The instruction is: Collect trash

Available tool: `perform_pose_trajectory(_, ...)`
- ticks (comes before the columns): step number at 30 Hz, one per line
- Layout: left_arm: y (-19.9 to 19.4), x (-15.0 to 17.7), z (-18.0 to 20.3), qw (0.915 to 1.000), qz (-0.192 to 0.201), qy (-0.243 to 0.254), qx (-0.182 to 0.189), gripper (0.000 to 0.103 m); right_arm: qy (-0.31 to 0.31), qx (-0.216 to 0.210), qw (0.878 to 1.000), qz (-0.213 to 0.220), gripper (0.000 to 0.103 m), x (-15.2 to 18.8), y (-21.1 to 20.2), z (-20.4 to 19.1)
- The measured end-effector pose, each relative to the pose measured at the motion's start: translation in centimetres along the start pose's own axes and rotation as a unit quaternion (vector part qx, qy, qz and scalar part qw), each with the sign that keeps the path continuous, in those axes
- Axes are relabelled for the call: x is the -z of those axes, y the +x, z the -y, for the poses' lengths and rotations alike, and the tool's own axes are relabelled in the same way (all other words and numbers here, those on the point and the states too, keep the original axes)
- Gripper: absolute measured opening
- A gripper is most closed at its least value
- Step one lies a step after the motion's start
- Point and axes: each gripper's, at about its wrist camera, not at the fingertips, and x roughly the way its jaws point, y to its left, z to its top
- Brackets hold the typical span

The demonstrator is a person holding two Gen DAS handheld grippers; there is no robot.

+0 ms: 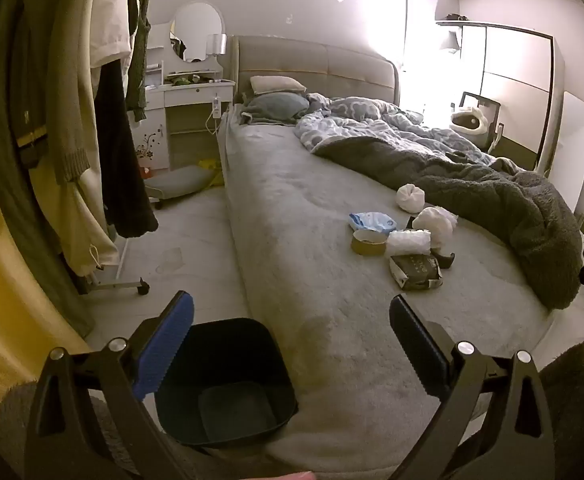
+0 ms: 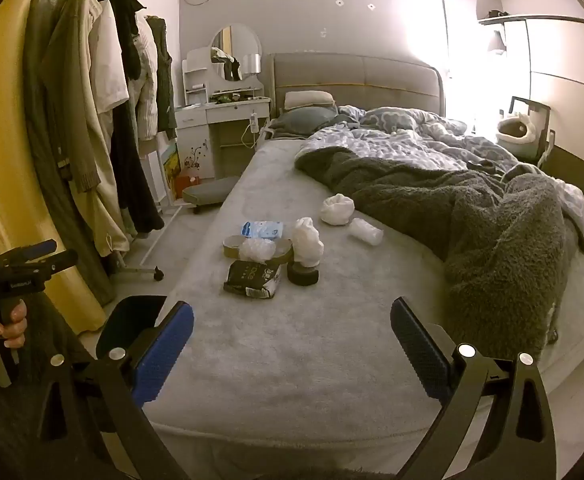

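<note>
Several pieces of trash lie on the grey bed (image 2: 311, 340): a dark crumpled packet (image 2: 254, 278) (image 1: 415, 272), a blue-white wrapper (image 2: 262, 229) (image 1: 371, 222), a tape roll (image 1: 367, 242), a black roll (image 2: 303, 274), white crumpled wads (image 2: 336, 209) (image 1: 410, 198) and a clear plastic bottle (image 2: 365, 231). A black bin (image 1: 228, 384) (image 2: 126, 324) stands on the floor at the bed's near left corner. My left gripper (image 1: 292, 320) is open and empty above the bin's edge. My right gripper (image 2: 292, 320) is open and empty over the bed's foot, short of the trash.
A clothes rack (image 2: 104, 120) with hanging coats stands on the left. A white dressing table (image 2: 224, 120) with a round mirror stands by the headboard. A rumpled grey and blue duvet (image 2: 471, 208) covers the bed's right side. A low wheeled stool (image 2: 210, 190) sits on the floor.
</note>
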Motion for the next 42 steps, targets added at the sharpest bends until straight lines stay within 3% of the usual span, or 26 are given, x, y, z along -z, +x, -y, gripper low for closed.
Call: perform_pose_trajectory(42,0.0,0.0,0.07,1.0,0.003,-0.001,0.001,0.1,0.007,-0.004,1.0,-0.005,0.1,-0.03,0.16,0.19)
